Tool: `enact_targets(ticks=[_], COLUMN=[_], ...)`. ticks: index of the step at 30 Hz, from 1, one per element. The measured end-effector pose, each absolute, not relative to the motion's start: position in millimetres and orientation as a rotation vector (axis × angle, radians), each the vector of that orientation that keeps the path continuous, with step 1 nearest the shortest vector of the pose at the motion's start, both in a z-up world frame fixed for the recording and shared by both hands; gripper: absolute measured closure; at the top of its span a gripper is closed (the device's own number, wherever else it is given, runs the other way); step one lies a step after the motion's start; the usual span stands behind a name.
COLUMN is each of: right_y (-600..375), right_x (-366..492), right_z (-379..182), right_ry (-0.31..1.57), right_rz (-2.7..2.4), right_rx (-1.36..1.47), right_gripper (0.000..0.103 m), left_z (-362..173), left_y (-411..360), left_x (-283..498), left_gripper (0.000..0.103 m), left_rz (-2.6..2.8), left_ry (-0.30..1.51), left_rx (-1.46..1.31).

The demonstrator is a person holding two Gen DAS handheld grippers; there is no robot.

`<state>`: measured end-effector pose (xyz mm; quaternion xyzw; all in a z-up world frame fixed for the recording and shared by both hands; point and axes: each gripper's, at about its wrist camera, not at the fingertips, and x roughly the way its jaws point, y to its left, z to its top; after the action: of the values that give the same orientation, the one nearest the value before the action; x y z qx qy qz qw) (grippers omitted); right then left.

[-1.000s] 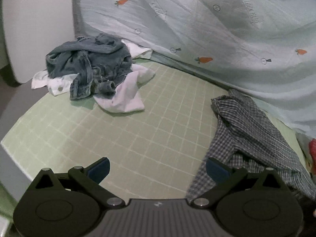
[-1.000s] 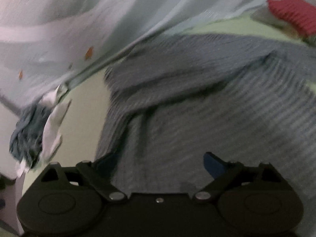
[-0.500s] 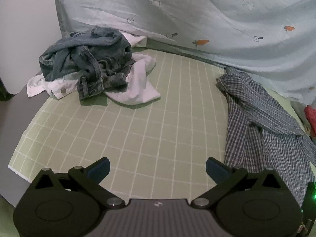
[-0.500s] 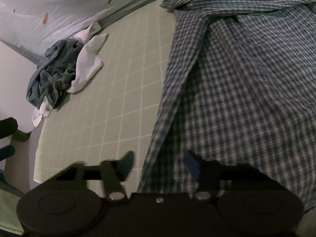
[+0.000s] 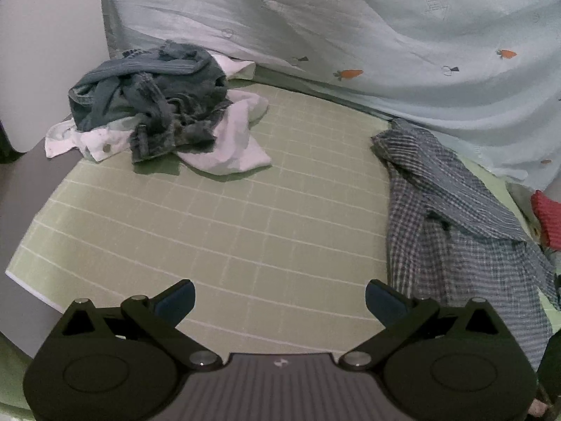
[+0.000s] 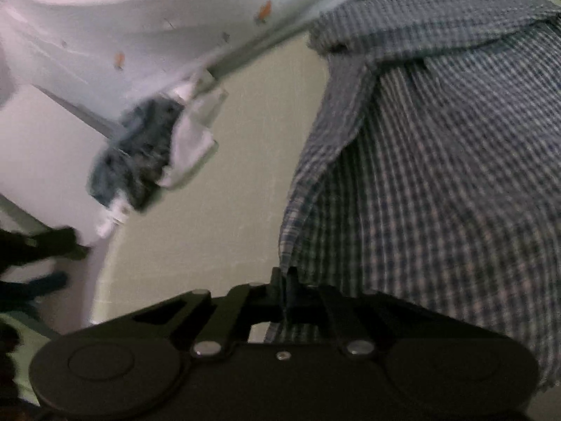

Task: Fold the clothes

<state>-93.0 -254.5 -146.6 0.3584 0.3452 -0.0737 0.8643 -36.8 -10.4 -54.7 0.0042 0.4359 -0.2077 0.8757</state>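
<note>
Now lying rumpled on the right side of the green mat [image 5: 217,231]: checked shirt [image 5: 455,231], near edge pinched tight between the closed fingers of the right gripper [image 6: 284,289]. Over the bare mat, just left of the shirt: left gripper [image 5: 278,300], fingers spread wide, holding nothing. Far across the mat, well apart from the shirt: heap of jeans [image 5: 150,101] on top of white clothes [image 5: 231,147]. Behind it all: pale blue sheet [image 5: 368,28] with little carrots.

A pale blue carrot-print sheet [image 5: 403,35] hangs behind the green gridded mat [image 5: 217,231]; white wall [image 5: 45,42] left.
</note>
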Motion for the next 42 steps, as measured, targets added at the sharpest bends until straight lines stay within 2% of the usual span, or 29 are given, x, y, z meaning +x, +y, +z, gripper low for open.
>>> enact_targets(ticks=[4, 12, 18, 32, 35, 36, 37, 38, 39, 42], right_y=[-284, -368, -409, -406, -409, -410, -411, -412, -414, -427], right_x=[-118, -168, -178, -154, -152, -152, -153, -154, -155, -163], right_z=[-133, -134, -150, -176, -174, -172, -170, -168, -166, -161], right_ry=[0.654, 0.645, 0.696, 0.892, 0.906, 0.906, 0.904, 0.901, 0.897, 0.875], right_rz=[-0.11, -0.229, -0.308, -0.273, -0.269, -0.266, -0.266, -0.272, -0.284, -0.321], right_rx=[0.775, 0.86, 0.833, 0.633, 0.62, 0.615, 0.61, 0.605, 0.598, 0.602], right_gripper=[0.101, 0.101, 0.101, 0.1, 0.091, 0.079, 0.071, 0.053, 0.041, 0.03], left_z=[-55, -60, -69, -75, -72, -71, -69, -68, -67, -67], left_y=[-39, -110, -140, -164, -167, -168, -169, -169, -171, -176], left_x=[-52, -87, -99, -95, -93, -93, -92, -91, -89, -83], left_gripper=[0.001, 0.001, 0.001, 0.001, 0.001, 0.001, 0.001, 0.001, 0.001, 0.001], left_rz=[-0.45, -0.513, -0.499, -0.421, -0.409, -0.407, -0.404, -0.402, -0.398, -0.387], left_ry=[0.917, 0.945, 0.981, 1.006, 0.995, 0.989, 0.982, 0.978, 0.975, 0.978], left_rx=[-0.002, 0.038, 0.066, 0.029, 0.03, 0.028, 0.026, 0.022, 0.015, -0.008])
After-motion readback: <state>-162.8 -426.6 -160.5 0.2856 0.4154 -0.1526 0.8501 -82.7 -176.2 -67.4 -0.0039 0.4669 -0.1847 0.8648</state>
